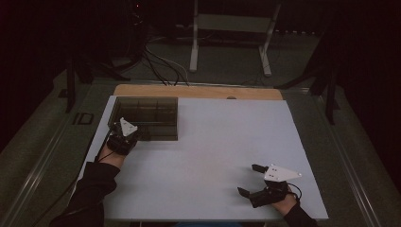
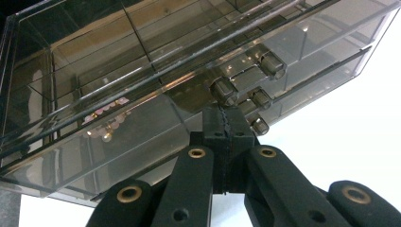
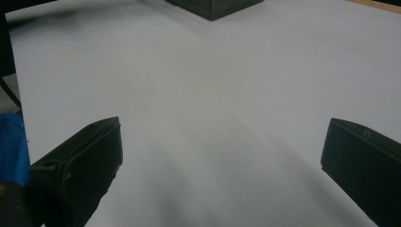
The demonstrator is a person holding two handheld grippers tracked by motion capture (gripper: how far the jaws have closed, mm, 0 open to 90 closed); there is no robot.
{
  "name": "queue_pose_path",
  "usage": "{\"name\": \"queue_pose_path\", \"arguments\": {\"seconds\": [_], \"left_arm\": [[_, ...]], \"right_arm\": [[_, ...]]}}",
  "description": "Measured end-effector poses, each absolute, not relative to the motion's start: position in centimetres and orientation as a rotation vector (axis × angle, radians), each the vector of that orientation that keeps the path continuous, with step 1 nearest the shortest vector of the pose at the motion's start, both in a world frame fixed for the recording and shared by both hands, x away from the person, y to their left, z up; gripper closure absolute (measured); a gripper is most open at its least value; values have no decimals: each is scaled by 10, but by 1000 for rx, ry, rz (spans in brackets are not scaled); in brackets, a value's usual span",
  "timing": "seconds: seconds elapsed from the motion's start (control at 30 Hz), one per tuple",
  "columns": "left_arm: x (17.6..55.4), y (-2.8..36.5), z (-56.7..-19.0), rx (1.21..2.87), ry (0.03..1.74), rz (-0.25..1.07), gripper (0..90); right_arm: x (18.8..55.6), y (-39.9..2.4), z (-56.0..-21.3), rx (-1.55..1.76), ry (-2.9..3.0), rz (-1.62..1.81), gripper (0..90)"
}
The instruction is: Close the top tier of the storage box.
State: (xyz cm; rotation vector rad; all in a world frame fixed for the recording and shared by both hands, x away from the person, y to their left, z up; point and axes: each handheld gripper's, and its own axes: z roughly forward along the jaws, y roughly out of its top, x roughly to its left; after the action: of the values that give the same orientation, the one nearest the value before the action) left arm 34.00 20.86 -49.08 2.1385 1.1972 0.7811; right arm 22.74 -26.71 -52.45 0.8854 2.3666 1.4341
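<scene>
Your left hand-held gripper [image 2: 226, 124] had its jaws pressed together at the front of the smoky clear drawer box [image 2: 142, 71], just below its small round knobs [image 2: 224, 91]; whether they pinched anything could not be told. Well apart on the white desk [image 1: 213, 142], your right hand-held gripper [image 1: 250, 179] rested, jaws spread and holding nothing.

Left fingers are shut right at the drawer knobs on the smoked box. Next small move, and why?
Probably ease the left gripper straight back: its fingers look shut just below a knob on the organizer box, whose drawers look closed. The right gripper is open, apart.
</scene>
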Motion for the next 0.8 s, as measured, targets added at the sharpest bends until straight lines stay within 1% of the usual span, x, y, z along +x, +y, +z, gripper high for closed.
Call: {"name": "queue_pose_path", "arguments": {"seconds": [0.37, 0.8], "left_arm": [[348, 207, -490, 2157, 1206, 770, 900], [348, 206, -491, 2157, 1202, 759, 900]], "right_arm": [[228, -267, -525, 883, 2368, 1432, 0], [227, -267, -525, 881, 2371, 1431, 0]]}}
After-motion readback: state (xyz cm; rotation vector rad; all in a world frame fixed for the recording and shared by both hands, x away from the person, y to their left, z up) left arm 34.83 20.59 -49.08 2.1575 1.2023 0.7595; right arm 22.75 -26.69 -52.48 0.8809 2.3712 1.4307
